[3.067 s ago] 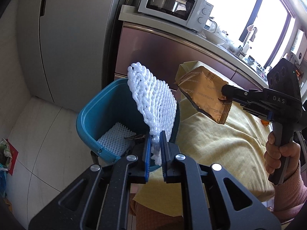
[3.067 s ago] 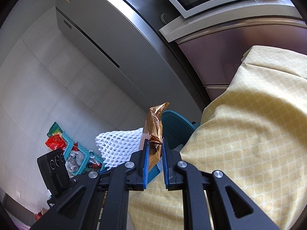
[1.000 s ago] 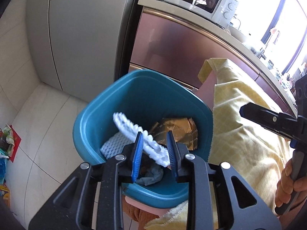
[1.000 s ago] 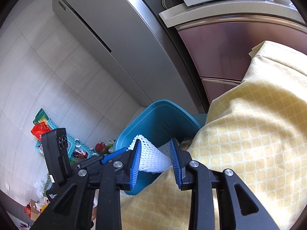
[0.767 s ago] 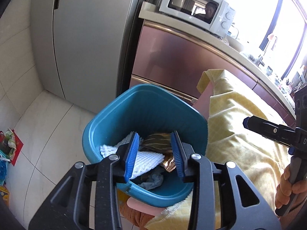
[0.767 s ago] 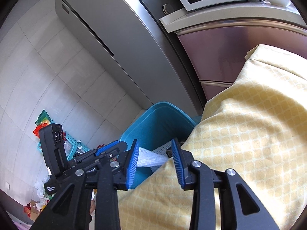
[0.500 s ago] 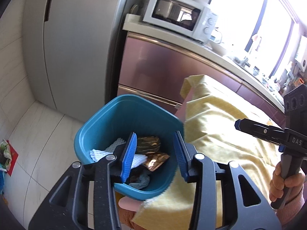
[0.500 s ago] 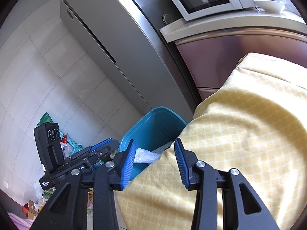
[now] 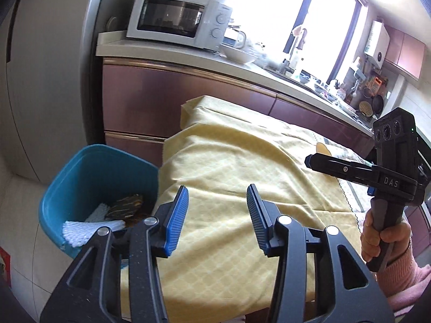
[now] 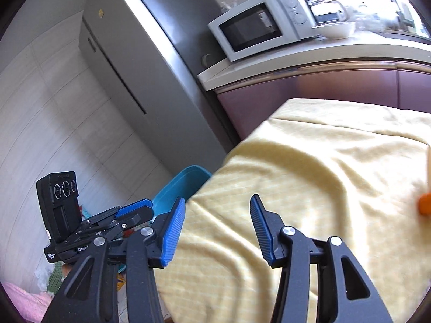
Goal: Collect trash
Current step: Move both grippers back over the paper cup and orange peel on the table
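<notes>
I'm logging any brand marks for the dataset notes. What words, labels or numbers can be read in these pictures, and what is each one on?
"DAS": white letters on the black body of the right gripper, in the left wrist view.
White print on the base of the left gripper, in the right wrist view: too small to read.
Small sticker on the fridge: blurred, unreadable.
Markings by the microwave dials: too small to read.

Lower part of the blue bin (image 9: pixel 80 177) hidden behind the left tongs (image 9: pixel 216 216), bin contents partly hidden by its wall, orange thing (image 10: pixel 425 207) cut by frame edge, blurred, items beside the microwave (image 9: pixel 175 17) too small to tell
</notes>
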A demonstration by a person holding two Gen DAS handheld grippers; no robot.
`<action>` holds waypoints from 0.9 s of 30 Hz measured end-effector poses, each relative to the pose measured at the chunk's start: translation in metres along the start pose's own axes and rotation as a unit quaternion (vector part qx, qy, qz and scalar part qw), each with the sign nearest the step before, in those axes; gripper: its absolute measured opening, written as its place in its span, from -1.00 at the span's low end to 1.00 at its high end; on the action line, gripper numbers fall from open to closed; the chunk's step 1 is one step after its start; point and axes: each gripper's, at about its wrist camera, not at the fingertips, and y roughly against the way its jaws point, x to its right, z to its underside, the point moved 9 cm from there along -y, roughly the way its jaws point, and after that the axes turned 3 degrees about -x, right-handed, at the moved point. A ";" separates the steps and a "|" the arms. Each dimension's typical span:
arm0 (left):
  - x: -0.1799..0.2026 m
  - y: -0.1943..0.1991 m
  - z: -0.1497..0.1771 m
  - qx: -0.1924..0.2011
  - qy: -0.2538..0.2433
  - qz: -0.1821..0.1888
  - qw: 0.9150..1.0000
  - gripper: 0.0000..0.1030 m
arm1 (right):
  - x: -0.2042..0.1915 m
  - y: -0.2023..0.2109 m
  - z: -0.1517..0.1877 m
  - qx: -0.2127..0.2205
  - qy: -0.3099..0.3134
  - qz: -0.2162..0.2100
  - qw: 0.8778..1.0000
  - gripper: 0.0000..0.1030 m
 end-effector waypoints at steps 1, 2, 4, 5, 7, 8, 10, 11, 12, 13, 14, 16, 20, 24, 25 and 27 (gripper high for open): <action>0.010 -0.005 0.000 -0.003 -0.004 0.007 1.000 -0.14 | 0.009 0.006 0.000 0.004 -0.005 0.010 1.000 -0.07; 0.020 -0.009 0.001 -0.008 -0.009 0.016 1.000 -0.14 | 0.018 0.012 0.001 0.009 -0.013 0.017 1.000 -0.07; 0.037 -0.019 0.000 -0.015 -0.020 0.027 0.999 -0.14 | 0.037 0.025 0.003 0.018 -0.027 0.035 0.999 -0.07; 0.047 -0.024 0.000 -0.019 -0.026 0.033 0.999 -0.14 | 0.047 0.032 0.004 0.024 -0.034 0.044 0.998 -0.07; 0.065 -0.033 0.000 -0.026 -0.039 0.043 0.998 -0.14 | 0.069 0.047 0.004 0.036 -0.052 0.061 0.996 -0.07; 0.074 -0.038 -0.001 -0.029 -0.046 0.048 0.997 -0.14 | 0.078 0.054 0.004 0.042 -0.058 0.071 0.995 -0.07; 0.092 -0.048 -0.001 -0.036 -0.060 0.057 0.996 -0.14 | 0.099 0.069 0.004 0.055 -0.072 0.090 0.992 -0.07; 0.100 -0.053 -0.003 -0.039 -0.066 0.062 0.995 -0.14 | 0.108 0.076 0.004 0.061 -0.078 0.098 0.990 -0.07; 0.109 -0.058 -0.004 -0.042 -0.072 0.067 0.994 -0.14 | 0.117 0.083 0.003 0.068 -0.082 0.109 0.988 -0.07; 0.117 -0.064 -0.004 -0.046 -0.078 0.072 0.993 -0.14 | 0.126 0.091 0.002 0.075 -0.086 0.118 0.986 -0.07; 0.125 -0.069 -0.006 -0.050 -0.083 0.076 0.992 -0.14 | 0.134 0.097 0.001 0.081 -0.091 0.124 0.985 -0.07; 0.142 -0.079 -0.007 -0.056 -0.095 0.082 0.991 -0.14 | 0.150 0.108 -0.001 0.094 -0.100 0.144 0.980 -0.07; 0.175 -0.101 -0.009 -0.071 -0.119 0.094 0.986 -0.14 | 0.182 0.130 -0.007 0.114 -0.120 0.175 0.971 -0.05; 0.199 -0.120 -0.012 -0.083 -0.139 0.104 0.981 -0.14 | 0.209 0.137 -0.012 0.118 -0.136 0.197 0.964 0.02; 0.206 -0.124 -0.012 -0.086 -0.144 0.107 0.980 -0.14 | 0.215 0.137 -0.012 0.116 -0.141 0.198 0.963 0.02; 0.216 -0.132 -0.012 -0.092 -0.152 0.109 0.978 -0.14 | 0.224 0.133 -0.013 0.110 -0.149 0.196 0.963 0.02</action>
